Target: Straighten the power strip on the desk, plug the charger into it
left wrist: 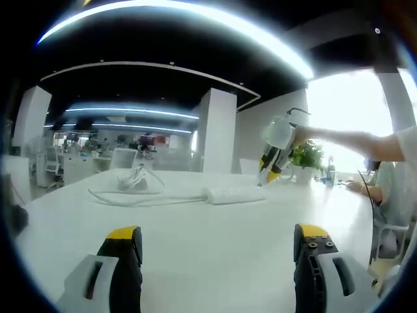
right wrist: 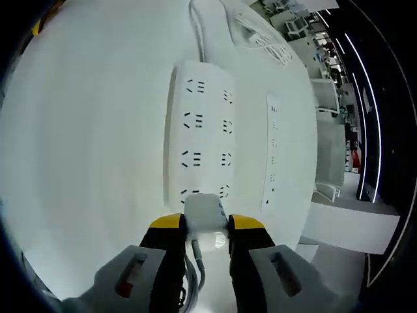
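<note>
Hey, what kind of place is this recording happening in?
Most likely an open-plan office. The power strip lies on a long white desk, rows of workstations with chairs stretch away behind under strip ceiling lights, and a potted plant stands by a bright window.

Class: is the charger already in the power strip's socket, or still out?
Cannot tell. The right gripper holds the charger at the power strip's near end, hiding any prongs.

Left gripper (left wrist: 218,244): grey jaw bodies, black fingers, yellow tips, slot in one side, screws on the other. Right gripper (right wrist: 207,225): same grey/black/yellow build, red-marked slots. White short sleeve (left wrist: 404,140).
</note>
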Tool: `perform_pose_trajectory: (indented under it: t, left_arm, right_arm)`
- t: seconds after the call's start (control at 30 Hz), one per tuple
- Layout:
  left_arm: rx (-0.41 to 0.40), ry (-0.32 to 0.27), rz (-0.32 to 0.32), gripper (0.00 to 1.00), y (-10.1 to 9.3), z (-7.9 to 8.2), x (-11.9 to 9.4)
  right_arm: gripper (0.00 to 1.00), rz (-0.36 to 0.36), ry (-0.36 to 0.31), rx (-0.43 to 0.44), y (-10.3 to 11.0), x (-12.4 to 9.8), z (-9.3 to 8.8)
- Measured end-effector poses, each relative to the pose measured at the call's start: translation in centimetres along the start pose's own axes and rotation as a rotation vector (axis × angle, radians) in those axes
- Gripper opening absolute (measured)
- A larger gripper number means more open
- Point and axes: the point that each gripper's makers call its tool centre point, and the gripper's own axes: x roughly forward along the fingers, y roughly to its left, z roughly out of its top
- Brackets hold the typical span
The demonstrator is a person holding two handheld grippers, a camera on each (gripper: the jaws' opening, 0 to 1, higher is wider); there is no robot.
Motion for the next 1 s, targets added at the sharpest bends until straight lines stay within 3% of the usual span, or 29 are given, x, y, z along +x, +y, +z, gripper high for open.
perform_pose_trajectory:
  t: [0.4, 1.0]
  left_arm:
    - [0.0, -0.001, 0.004, 0.99, 0.4, 0.0, 0.0]
    - [0.002, -0.002, 0.005, 0.99, 0.5, 0.0, -0.2]
  right_arm:
    - [0.23, 0.013, 0.058, -0.018, 0.1, 0.6, 0.0]
    - [0.23, 0.036, 0.094, -0.011, 0.0, 1.1, 0.1]
